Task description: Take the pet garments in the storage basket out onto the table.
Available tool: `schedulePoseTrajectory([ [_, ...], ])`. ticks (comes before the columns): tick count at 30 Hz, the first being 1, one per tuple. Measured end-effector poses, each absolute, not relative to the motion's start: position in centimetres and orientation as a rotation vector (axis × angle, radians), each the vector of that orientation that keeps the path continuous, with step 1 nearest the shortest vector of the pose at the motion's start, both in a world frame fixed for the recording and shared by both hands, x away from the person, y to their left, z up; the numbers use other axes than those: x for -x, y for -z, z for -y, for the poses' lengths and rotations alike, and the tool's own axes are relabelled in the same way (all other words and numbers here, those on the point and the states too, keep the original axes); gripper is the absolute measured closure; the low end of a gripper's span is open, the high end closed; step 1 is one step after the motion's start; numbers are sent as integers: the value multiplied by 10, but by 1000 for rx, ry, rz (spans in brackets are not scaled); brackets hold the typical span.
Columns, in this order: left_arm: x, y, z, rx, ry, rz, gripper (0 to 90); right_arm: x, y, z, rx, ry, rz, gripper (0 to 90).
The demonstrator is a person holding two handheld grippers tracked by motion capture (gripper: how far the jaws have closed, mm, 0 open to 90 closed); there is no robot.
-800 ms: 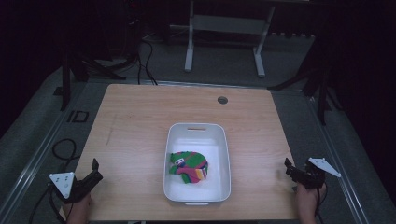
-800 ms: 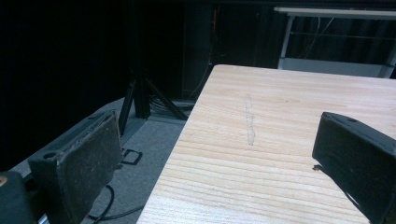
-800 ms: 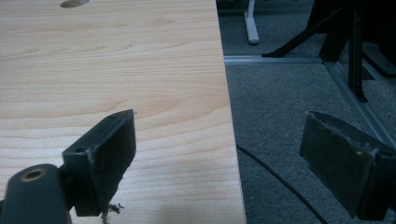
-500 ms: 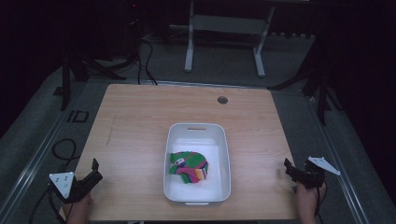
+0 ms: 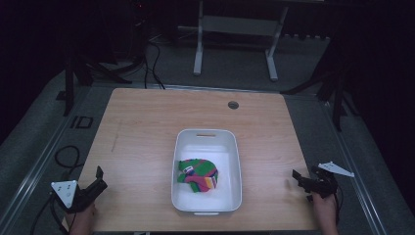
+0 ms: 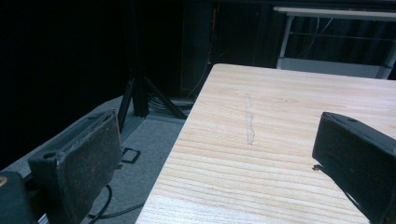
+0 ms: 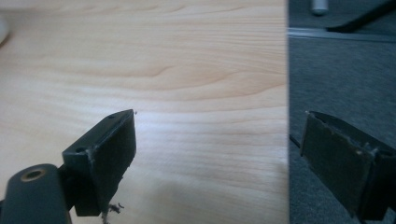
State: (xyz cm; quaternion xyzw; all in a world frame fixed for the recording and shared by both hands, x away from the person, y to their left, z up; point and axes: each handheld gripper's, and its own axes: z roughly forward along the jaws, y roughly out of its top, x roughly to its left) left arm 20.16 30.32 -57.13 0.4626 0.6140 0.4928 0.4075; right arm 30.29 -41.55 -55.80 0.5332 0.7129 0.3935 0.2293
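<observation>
Nothing shifts: left gripper [image 5: 99, 178] and right gripper [image 5: 297, 177] stay released; one tub [image 5: 234, 161], one cloth [image 5: 197, 176].

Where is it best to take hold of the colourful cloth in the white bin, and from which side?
Probably from straight above: the white bin walls the colourful cloth in on every side. Pinch its raised, bunched middle, where the folds give a tool something to close on.

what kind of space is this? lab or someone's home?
Likely a lab or data-collection studio, not a home: a bare wooden table with a cable grommet, dark surroundings with stands and loose cables on grey carpet, and handheld grippers, left and right, flanking a white bin of colourful cloth.
</observation>
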Motion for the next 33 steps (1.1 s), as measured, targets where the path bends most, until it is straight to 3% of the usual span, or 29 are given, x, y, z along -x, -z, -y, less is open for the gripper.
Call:
schedulePoseTrajectory([
  [16,-202,571,-303,-1164,-1239,-1550,19,-309,549,391,-1186,-1203,-2490,125],
  [33,-202,571,-304,-1165,-1234,-1544,19,-317,492,321,-741,-1246,-2792,130],
])
